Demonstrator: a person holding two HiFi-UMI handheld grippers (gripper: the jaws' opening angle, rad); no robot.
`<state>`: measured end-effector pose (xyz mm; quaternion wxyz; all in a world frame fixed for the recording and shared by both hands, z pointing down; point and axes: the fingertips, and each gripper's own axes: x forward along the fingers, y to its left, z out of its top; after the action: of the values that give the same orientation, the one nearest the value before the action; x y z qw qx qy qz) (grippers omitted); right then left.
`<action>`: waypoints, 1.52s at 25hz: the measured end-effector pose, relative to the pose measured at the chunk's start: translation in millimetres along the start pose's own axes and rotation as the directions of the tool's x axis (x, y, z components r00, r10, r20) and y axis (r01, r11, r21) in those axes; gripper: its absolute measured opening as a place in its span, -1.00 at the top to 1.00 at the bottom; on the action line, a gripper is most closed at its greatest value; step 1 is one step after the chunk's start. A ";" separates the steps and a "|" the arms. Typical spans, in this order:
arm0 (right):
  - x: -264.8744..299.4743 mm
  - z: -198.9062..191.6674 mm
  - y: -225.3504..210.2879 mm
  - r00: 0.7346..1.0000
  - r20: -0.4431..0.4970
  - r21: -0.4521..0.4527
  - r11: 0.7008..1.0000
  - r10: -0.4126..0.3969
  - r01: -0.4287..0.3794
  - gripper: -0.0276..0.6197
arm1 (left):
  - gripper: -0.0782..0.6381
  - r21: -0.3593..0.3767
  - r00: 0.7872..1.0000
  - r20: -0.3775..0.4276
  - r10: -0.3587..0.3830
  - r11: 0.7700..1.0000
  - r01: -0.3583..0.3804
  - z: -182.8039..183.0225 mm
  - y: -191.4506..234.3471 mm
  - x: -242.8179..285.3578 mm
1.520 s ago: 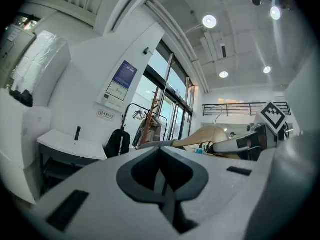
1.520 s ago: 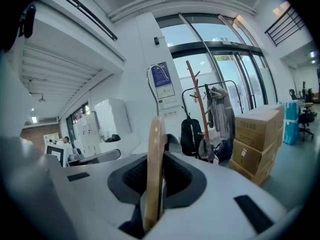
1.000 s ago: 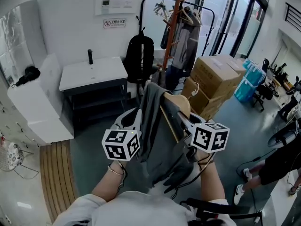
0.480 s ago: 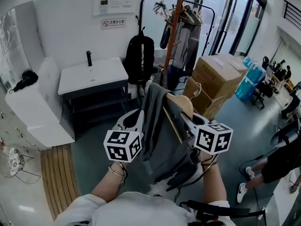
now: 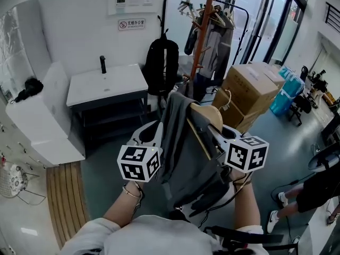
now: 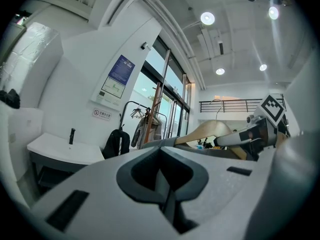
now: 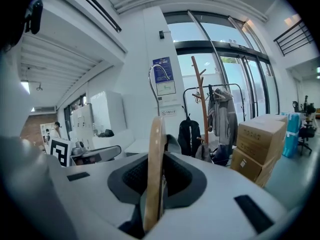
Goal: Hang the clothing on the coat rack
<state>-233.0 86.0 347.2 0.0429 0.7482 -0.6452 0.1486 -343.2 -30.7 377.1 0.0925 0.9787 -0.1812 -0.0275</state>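
Note:
A grey garment [image 5: 183, 153] hangs on a wooden hanger [image 5: 208, 117] held up between my two grippers. My left gripper [image 5: 158, 133] is shut on the garment's left edge; a fold of grey cloth sits between its jaws [image 6: 164, 180]. My right gripper [image 5: 215, 136] is shut on the hanger's wooden arm [image 7: 154, 169], which stands edge-on between the jaws, its metal hook [image 7: 154, 81] above. The coat rack [image 5: 203, 33], an orange-brown wooden pole with pegs, stands ahead, apart from the hanger, and also shows in the right gripper view [image 7: 201, 96].
A black garment rail [image 5: 175, 4] with hanging clothes [image 5: 215, 44] stands behind the rack. A black backpack [image 5: 162, 62] hangs to its left, next to a white sink counter [image 5: 106, 84]. Cardboard boxes [image 5: 249, 84] sit to the right. A person [image 5: 319, 187] stands at the lower right.
Both grippers have carried the hanger and garment a little forward toward the coat rack. Neither grip has changed.

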 end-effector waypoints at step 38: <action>92.7 99.1 -189.9 0.974 -0.014 -0.191 0.956 0.226 -0.224 0.70 | 0.76 0.093 0.980 0.040 0.194 0.976 -0.197 14.3 -11.8 208.6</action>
<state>-19.3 3.4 302.8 0.0949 0.6630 -0.7375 0.0866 -145.7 -97.4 356.6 0.0446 0.9588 -0.2793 -0.0246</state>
